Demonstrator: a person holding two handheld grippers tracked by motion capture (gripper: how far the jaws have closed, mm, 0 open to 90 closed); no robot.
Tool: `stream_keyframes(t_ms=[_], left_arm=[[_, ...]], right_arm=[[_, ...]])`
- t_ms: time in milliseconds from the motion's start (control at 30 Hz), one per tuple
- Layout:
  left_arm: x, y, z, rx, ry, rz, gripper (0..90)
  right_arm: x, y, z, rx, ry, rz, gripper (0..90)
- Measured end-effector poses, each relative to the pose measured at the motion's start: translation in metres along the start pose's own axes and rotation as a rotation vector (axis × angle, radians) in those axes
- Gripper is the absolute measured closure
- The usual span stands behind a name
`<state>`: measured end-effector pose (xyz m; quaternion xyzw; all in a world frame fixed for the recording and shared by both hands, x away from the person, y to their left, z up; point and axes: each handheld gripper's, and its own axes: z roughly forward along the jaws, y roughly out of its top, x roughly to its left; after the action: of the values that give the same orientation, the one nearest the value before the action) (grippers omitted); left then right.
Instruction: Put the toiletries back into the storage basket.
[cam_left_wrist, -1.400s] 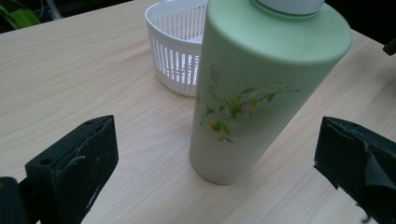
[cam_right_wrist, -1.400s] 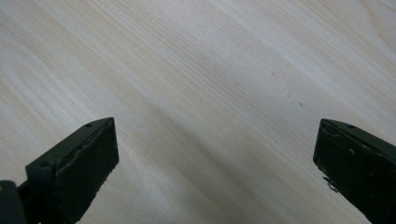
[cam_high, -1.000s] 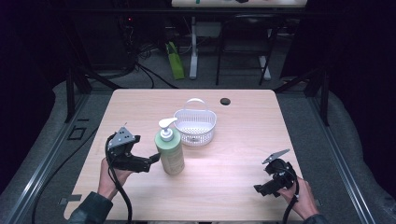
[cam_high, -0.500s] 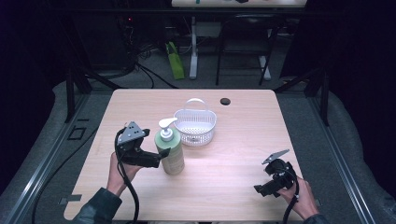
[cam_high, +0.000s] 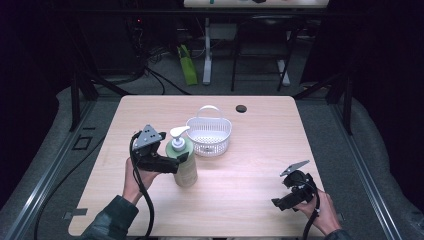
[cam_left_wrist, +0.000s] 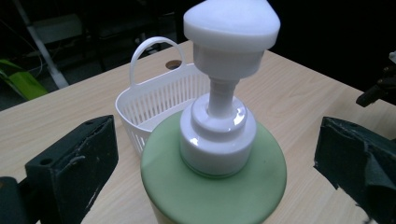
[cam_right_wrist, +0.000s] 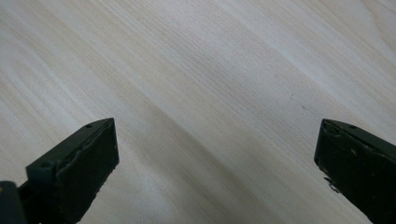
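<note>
A green soap bottle (cam_high: 185, 167) with a white pump (cam_high: 178, 133) stands upright on the wooden table (cam_high: 250, 165), just left of centre. My left gripper (cam_high: 180, 161) is open, one jaw on each side of the bottle's shoulder (cam_left_wrist: 215, 186). In the left gripper view a gap shows between each jaw and the bottle. A white plastic basket (cam_high: 210, 142) with a loop handle stands right behind the bottle (cam_left_wrist: 159, 98). My right gripper (cam_high: 279, 204) rests open near the table's front right, and its own view looks past the jaws (cam_right_wrist: 217, 163) at bare wood.
A small black round spot (cam_high: 241, 108) lies near the table's far edge. Beyond the table, on the dark floor, are a green object (cam_high: 187, 65), cables and the legs of another table. The person's hands hold both grippers from the near edge.
My left gripper has moved right and forward, up to the bottle, so its jaws now straddle it. The right gripper, bottle and basket have stayed put.
</note>
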<state>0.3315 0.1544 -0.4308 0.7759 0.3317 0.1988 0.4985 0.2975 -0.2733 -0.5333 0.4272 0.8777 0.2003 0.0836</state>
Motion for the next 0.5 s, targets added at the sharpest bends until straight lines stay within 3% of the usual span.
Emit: stream_keyframes(t_ms=[333,500], left_arm=[[-0.0031,0.0048,0.0085,-0.024,0.017,0.002,0.0],[-0.0057,0.0058,0.0098,-0.052,0.05,0.012,0.8]], right_arm=[[0.0,-0.0001,-0.0004,-0.004,0.003,0.001,0.0],[-0.0003,-0.0001,-0.0007,-0.004,0.0,0.0,0.0]])
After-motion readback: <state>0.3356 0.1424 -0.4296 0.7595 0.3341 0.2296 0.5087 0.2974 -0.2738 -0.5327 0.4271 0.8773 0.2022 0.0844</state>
